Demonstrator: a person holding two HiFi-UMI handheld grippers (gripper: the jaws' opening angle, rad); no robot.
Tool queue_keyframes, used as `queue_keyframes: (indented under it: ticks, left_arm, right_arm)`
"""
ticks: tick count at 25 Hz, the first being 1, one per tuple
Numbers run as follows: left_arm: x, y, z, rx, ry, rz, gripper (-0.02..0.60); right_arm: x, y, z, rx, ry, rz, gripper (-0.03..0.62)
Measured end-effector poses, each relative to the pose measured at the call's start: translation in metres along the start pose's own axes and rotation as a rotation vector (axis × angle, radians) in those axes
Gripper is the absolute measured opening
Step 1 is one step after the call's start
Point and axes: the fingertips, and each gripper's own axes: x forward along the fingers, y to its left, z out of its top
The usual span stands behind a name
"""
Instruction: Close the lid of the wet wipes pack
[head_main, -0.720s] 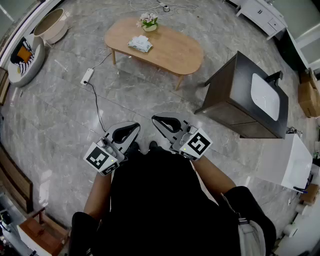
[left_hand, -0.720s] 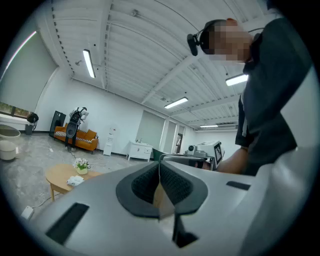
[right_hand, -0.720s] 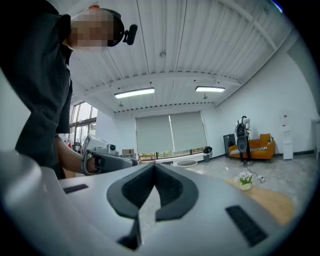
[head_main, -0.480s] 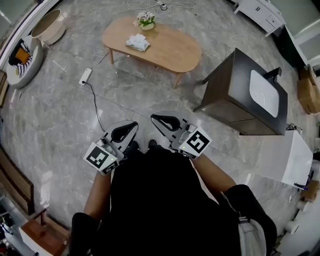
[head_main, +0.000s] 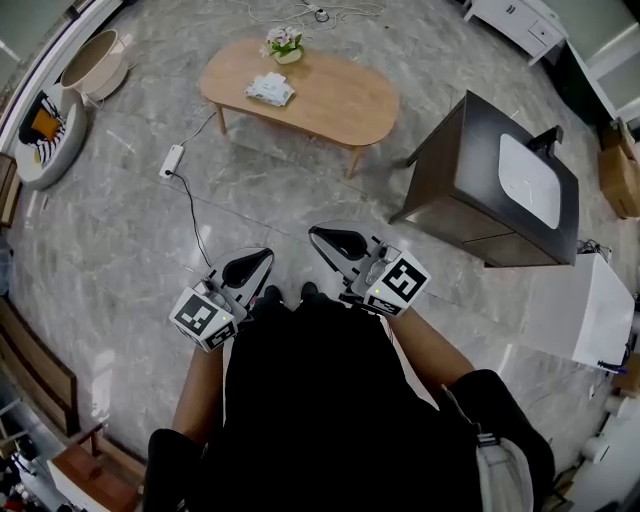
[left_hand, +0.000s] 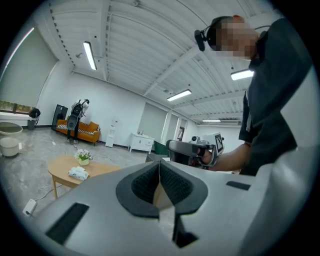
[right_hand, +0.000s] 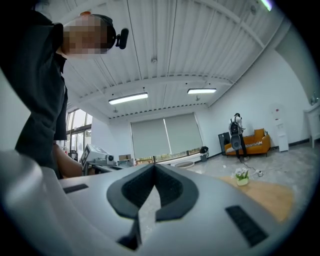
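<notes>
Resembles a mock home staged inside a large hall: grey marble-look floor (head_main: 130, 230), oval wooden coffee table (head_main: 330, 95) with potted flowers (head_main: 284, 44), orange sofa (left_hand: 80, 129), freestanding dark vanity cabinet (head_main: 470, 200) with white basin (head_main: 528, 180), ribbed ceiling (left_hand: 135, 45) with strip lights (left_hand: 90, 55).

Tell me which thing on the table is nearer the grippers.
The wipes pack, flat and white. The flower pot stands beyond it, at the far edge of the table.

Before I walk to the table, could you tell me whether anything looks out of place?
A power strip and its cable lie loose on the floor near the table, a possible trip risk. Nothing else stands out.
</notes>
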Motion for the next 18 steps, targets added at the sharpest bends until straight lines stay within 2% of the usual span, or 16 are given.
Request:
queue_keyframes:
  ticks: [5, 8, 14, 18]
  left_arm:
    - [0.015, -0.008, -0.007, 0.002, 0.045, -0.025, 0.018]
    - [0.018, -0.007, -0.007, -0.014, 0.042, -0.024, 0.018]
    - [0.02, 0.01, -0.009, -0.053, 0.056, -0.002, 0.018]
    - [0.022, 0.031, -0.004, -0.074, 0.037, 0.015, 0.018]
  right_arm:
    - [-0.008, -0.002, -0.003, 0.008, -0.003, 0.012, 0.008]
    - [-0.01, -0.01, -0.008, 0.015, 0.004, -0.004, 0.008]
    - [-0.012, -0.029, -0.011, 0.051, -0.008, -0.034, 0.008]
    - [-0.007, -0.046, -0.013, 0.059, -0.001, -0.067, 0.009]
